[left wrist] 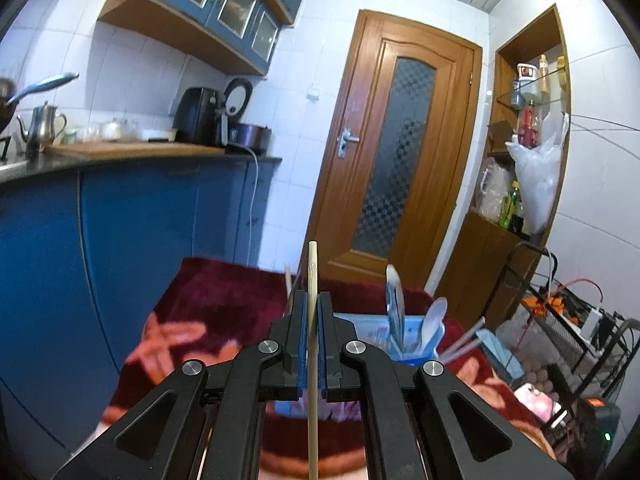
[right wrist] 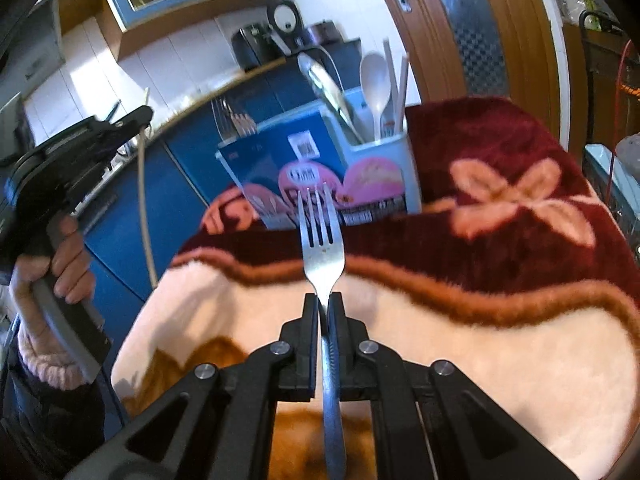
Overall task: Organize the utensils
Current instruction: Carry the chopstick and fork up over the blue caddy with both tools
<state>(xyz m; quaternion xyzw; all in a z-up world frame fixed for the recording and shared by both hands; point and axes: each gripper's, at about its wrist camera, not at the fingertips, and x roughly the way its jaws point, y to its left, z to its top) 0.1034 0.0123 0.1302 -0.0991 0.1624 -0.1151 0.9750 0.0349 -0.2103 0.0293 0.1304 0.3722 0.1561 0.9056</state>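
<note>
My left gripper [left wrist: 313,300] is shut on a wooden chopstick [left wrist: 313,268] that stands upright between its blue pads. It also shows at the left of the right wrist view [right wrist: 136,118], chopstick [right wrist: 145,200] hanging down. My right gripper [right wrist: 328,300] is shut on a metal fork [right wrist: 322,240], tines pointing forward. Ahead of both stands a blue-and-pink carton holder [right wrist: 320,168] [left wrist: 416,340] on the blanket. It holds a white spoon [right wrist: 374,80], white chopsticks [right wrist: 402,88] and a blue-handled utensil [right wrist: 326,88].
A maroon blanket [right wrist: 500,208] with pink flowers covers the table. Blue kitchen cabinets [left wrist: 120,240] run along the left, a wooden door [left wrist: 400,152] stands behind. A wire rack with cables [left wrist: 560,320] stands at the right. More forks [right wrist: 238,120] stick up in the holder's far compartment.
</note>
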